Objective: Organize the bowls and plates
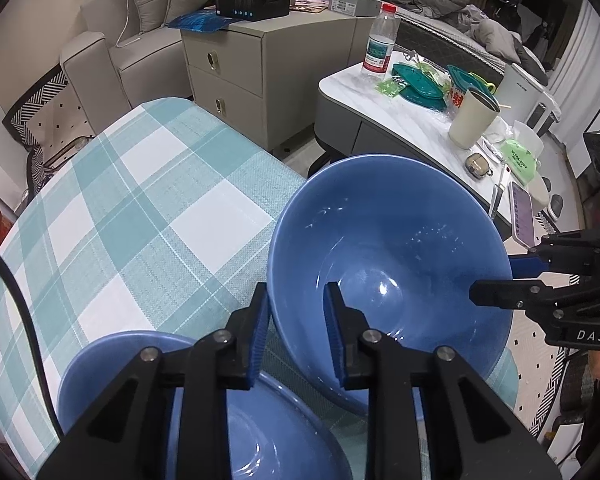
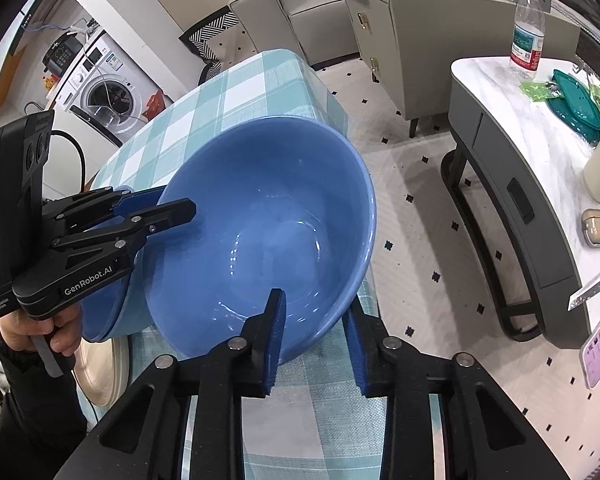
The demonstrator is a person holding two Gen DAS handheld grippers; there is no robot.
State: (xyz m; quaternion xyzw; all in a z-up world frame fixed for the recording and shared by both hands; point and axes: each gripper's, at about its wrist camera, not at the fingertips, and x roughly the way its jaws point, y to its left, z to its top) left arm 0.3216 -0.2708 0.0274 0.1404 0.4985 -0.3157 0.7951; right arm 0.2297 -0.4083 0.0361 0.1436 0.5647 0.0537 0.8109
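A large blue bowl (image 1: pixel 384 264) (image 2: pixel 268 216) hangs tilted over the right edge of the table with the teal checked cloth (image 1: pixel 140 208) (image 2: pixel 204 120). My left gripper (image 1: pixel 296 328) (image 2: pixel 172 204) is shut on the bowl's left rim, one pad inside and one outside. My right gripper (image 2: pixel 316 336) (image 1: pixel 496 276) is shut on the opposite rim in the same way. A second blue bowl (image 1: pixel 236 424) (image 2: pixel 112 312) stands on the cloth just under and behind the left gripper, partly hidden by it. A hand (image 2: pixel 60 328) holds the left gripper's handle.
To the right stands a marble-topped side table (image 1: pixel 404 120) (image 2: pixel 532 148) with a water bottle (image 1: pixel 380 44), teal lids (image 1: pixel 416 84), a cream cup (image 1: pixel 472 116) and a phone (image 1: pixel 522 220). A beige drawer cabinet (image 1: pixel 236 72) and a sofa (image 1: pixel 112 36) stand behind. Patterned floor (image 2: pixel 420 208) lies between the tables.
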